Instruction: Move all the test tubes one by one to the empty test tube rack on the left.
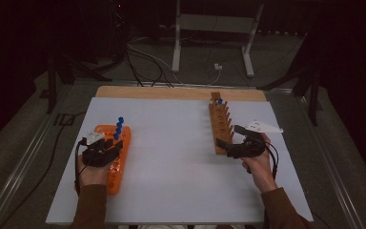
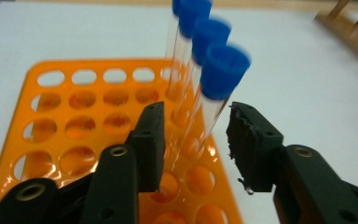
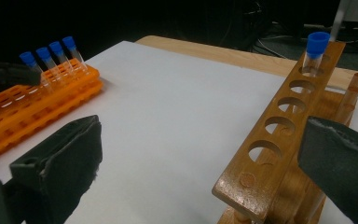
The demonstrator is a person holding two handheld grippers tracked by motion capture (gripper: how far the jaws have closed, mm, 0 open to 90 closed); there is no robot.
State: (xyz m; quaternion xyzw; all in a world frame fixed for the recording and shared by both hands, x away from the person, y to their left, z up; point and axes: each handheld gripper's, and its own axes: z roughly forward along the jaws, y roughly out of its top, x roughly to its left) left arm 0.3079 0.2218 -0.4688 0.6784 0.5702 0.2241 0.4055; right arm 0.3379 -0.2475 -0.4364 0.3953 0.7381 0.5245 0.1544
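An orange tube rack (image 1: 119,160) lies at the left of the white board, with several blue-capped clear tubes (image 1: 119,125) standing in a row at its far right corner. My left gripper (image 1: 114,144) is over this rack. In the left gripper view its jaws stand apart on either side of the nearest tube (image 2: 221,70), and the pads do not press on it. A wooden rack (image 1: 220,125) lies at the right with one blue-capped tube (image 1: 219,101) in its far hole. My right gripper (image 1: 231,137) is open wide at the rack's near end (image 3: 261,158).
The white board (image 1: 171,157) covers a wooden table whose bare edge (image 1: 171,92) shows at the back. Behind the table, cables (image 1: 143,62) and a metal stand's legs (image 1: 176,47) are on the floor. The wooden rack's other holes (image 3: 279,125) hold nothing.
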